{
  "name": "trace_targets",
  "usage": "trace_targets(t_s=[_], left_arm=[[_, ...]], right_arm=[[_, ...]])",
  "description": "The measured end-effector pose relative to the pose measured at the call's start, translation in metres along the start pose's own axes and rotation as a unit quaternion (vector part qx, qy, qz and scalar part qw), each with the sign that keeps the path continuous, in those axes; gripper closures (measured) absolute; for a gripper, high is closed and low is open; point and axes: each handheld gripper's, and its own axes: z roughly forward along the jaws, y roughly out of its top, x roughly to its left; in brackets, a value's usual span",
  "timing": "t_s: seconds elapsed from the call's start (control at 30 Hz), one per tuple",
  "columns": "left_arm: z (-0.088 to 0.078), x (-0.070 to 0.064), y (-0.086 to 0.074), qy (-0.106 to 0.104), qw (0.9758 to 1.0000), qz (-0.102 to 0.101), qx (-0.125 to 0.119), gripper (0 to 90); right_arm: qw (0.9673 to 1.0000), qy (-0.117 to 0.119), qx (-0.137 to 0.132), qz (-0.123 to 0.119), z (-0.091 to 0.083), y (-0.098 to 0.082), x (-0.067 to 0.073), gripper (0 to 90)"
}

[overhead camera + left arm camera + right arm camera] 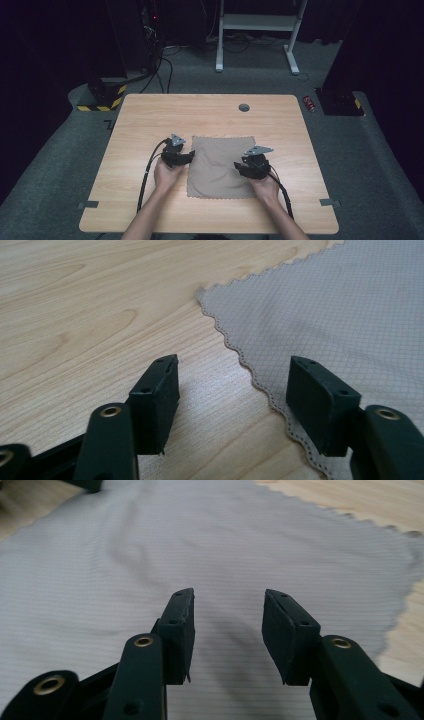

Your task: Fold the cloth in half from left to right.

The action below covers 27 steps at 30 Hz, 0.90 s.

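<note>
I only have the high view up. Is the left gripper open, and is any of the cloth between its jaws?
Observer: The left gripper is open. One jaw is over bare wood, the other over the cloth's scalloped edge; nothing is pinched.
Operator: And the right one?
Observer: The right gripper is open too, both jaws above the cloth with a gap and no fabric gripped.
Operator: Is the cloth flat under it?
Observer: Mostly; the right gripper view shows shallow ripples ahead of the jaws.
Operator: Anything about the fabric itself?
Observer: The left gripper view shows a fine grid weave and a stitched line just inside the wavy border.
</note>
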Motion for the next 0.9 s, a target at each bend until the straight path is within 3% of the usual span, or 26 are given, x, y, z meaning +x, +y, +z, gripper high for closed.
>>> trace_targets(t_s=[0.23,0.33,0.4,0.43,0.47,0.5,0.53,0.57,0.63,0.7,0.77,0.83,0.9], left_arm=[[0.001,0.001,0.002,-0.006,1.0,-0.005,0.004,34.1],[0.0,0.006,0.008,-0.005,0.9997,-0.018,0.015,35.6],[-0.002,0.007,0.011,0.003,0.9998,-0.016,0.006,37.2],[-0.002,0.007,0.011,0.003,0.9998,-0.016,0.006,38.7],[-0.005,0.009,0.012,0.005,0.9997,-0.024,-0.003,40.1],[-0.005,0.009,0.012,0.005,0.9997,-0.024,-0.003,41.7],[-0.006,0.015,0.013,-0.004,0.9989,-0.046,-0.004,44.8],[-0.005,0.017,0.013,-0.004,0.9988,-0.049,0.001,45.2],[0.0,0.02,0.017,-0.005,0.9985,-0.046,0.027,42.6],[0.001,0.019,0.019,0.003,0.9987,-0.045,0.022,43.1],[0.005,0.021,0.02,0.005,0.9984,-0.056,0.011,42.6],[0.012,0.022,0.022,0.001,0.9979,-0.056,0.034,40.4],[0.014,0.02,0.026,0.004,0.9981,-0.051,0.035,40.1]], right_arm=[[0.9997,0.018,-0.002,-0.016,0.003,-0.005,0.026,57.1],[0.9985,0.037,-0.013,-0.039,0.004,-0.003,0.05,60.6],[0.9973,0.046,-0.013,-0.055,0.006,-0.001,0.063,62.5],[0.9973,0.046,-0.013,-0.055,0.006,-0.001,0.063,62.5],[0.9958,0.053,-0.022,-0.071,0.008,0.001,0.078,65.6],[0.9958,0.053,-0.022,-0.071,0.008,0.001,0.078,65.6],[0.9936,0.063,-0.041,-0.084,0.01,0.002,0.093,67.5],[0.9929,0.068,-0.042,-0.088,0.011,0.003,0.098,67.9],[0.9912,0.079,-0.039,-0.098,0.014,0.004,0.108,68.7],[0.9904,0.085,-0.037,-0.103,0.016,0.005,0.113,69.0],[0.9873,0.102,-0.038,-0.115,0.017,0.005,0.127,69.5],[0.986,0.115,-0.036,-0.116,0.018,0.004,0.135,69.9],[0.9836,0.122,-0.038,-0.128,0.019,0.004,0.142,70.2]])
